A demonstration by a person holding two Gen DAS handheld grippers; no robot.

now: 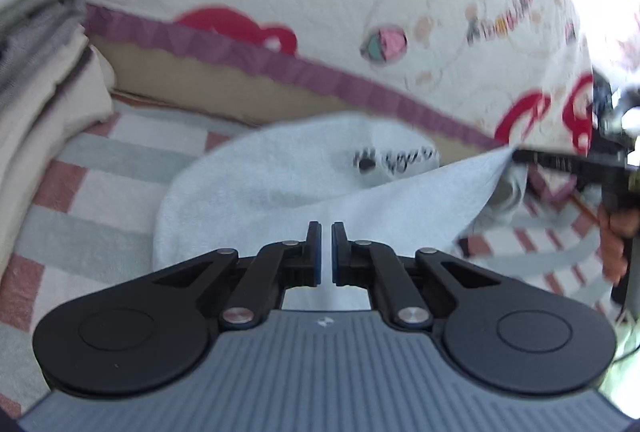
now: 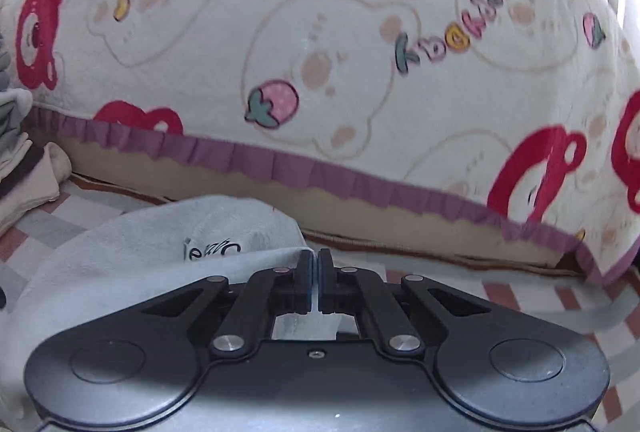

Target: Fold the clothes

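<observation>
A pale blue fleece garment (image 1: 256, 188) with dark lettering lies on the striped sheet (image 1: 100, 168). My left gripper (image 1: 326, 228) hovers over its near part with the jaws nearly closed, a thin gap between them and nothing visibly pinched. My right gripper (image 2: 315, 256) is shut on an edge of the same garment (image 2: 120, 248). It also shows in the left wrist view (image 1: 520, 156), holding a corner of the cloth lifted and pulled taut at the right.
A white blanket (image 2: 320, 72) with red bears and a purple frill hangs behind the garment. A stack of folded clothes (image 1: 36, 32) stands at the left on the sheet.
</observation>
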